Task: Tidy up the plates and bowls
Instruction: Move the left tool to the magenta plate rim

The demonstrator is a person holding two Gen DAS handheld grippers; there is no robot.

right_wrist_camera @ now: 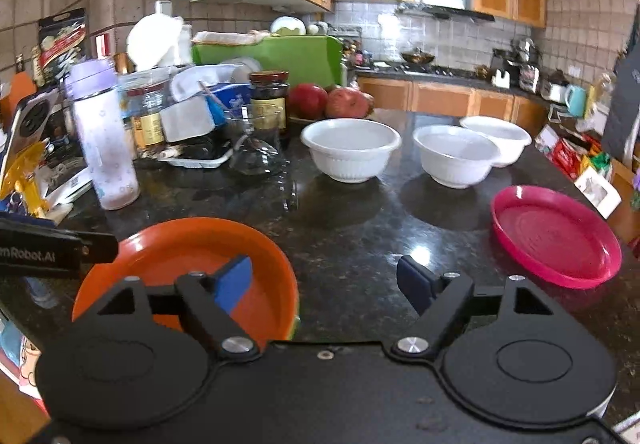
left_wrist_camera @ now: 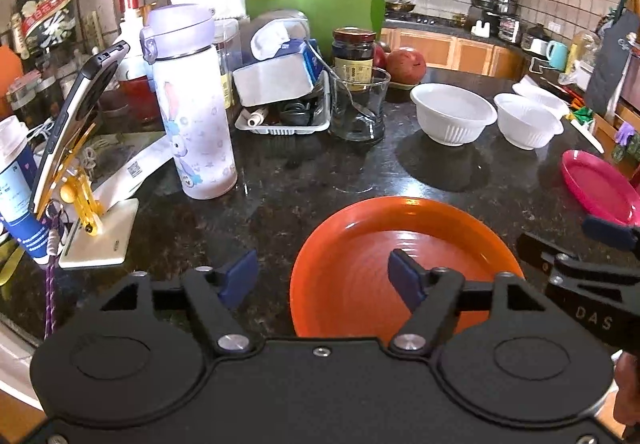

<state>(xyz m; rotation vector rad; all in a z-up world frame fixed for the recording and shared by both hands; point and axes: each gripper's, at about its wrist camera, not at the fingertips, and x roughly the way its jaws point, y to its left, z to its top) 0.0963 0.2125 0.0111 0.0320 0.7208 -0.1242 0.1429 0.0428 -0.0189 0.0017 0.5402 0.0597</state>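
Note:
An orange plate (left_wrist_camera: 372, 244) lies on the dark counter near the front; it also shows in the right wrist view (right_wrist_camera: 168, 244). A pink plate (right_wrist_camera: 556, 236) lies at the right and shows at the edge of the left wrist view (left_wrist_camera: 596, 184). Three white bowls stand behind: one (right_wrist_camera: 350, 148), a second (right_wrist_camera: 456, 154) and a third (right_wrist_camera: 498, 136). My left gripper (left_wrist_camera: 324, 278) is open, its right finger over the orange plate. My right gripper (right_wrist_camera: 324, 282) is open and empty, its left finger over the orange plate's right part.
Clutter fills the back left: a lilac water bottle (left_wrist_camera: 192, 104), a phone on a gold stand (left_wrist_camera: 76, 124), a tissue pack (left_wrist_camera: 276, 72), a glass with a spoon (left_wrist_camera: 360, 104), a dark jar (left_wrist_camera: 354, 52) and red fruit (left_wrist_camera: 406, 64). Packets lie past the counter's right edge (right_wrist_camera: 576, 156).

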